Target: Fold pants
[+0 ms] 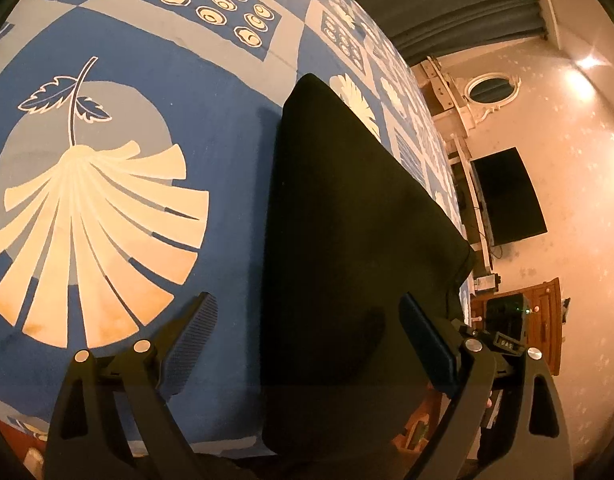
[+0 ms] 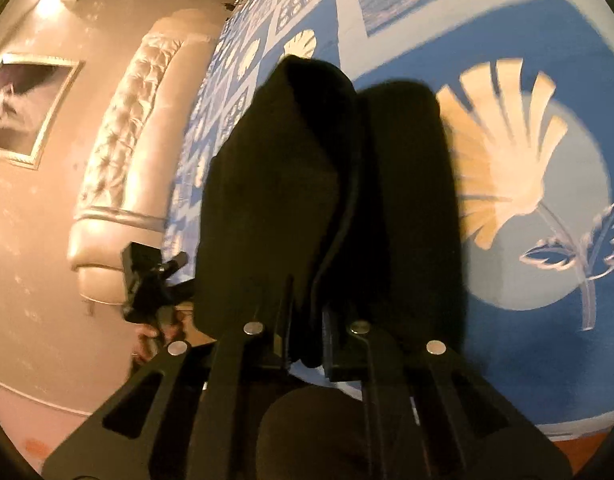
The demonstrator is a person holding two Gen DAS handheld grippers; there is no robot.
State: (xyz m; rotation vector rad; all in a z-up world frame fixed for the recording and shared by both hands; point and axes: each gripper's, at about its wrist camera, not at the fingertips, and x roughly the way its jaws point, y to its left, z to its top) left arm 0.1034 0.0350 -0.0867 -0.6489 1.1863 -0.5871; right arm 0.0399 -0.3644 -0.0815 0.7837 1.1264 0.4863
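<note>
The black pants (image 1: 347, 240) lie on a blue bedsheet (image 1: 147, 80) with cream leaf prints, stretching away from me. My left gripper (image 1: 307, 320) is open, its fingers wide apart on either side of the near end of the pants, holding nothing. In the right wrist view the pants (image 2: 307, 180) are lifted into a raised fold. My right gripper (image 2: 307, 328) is shut on the black cloth, which bunches between its fingers. The left gripper (image 2: 151, 280) shows at the left of that view beside the pants.
The bed's edge (image 1: 187, 444) runs along the bottom of the left view. A dark television (image 1: 507, 196) and a wooden cabinet (image 1: 543, 320) stand by the wall. A padded headboard (image 2: 123, 160) and a framed picture (image 2: 23, 108) show in the right view.
</note>
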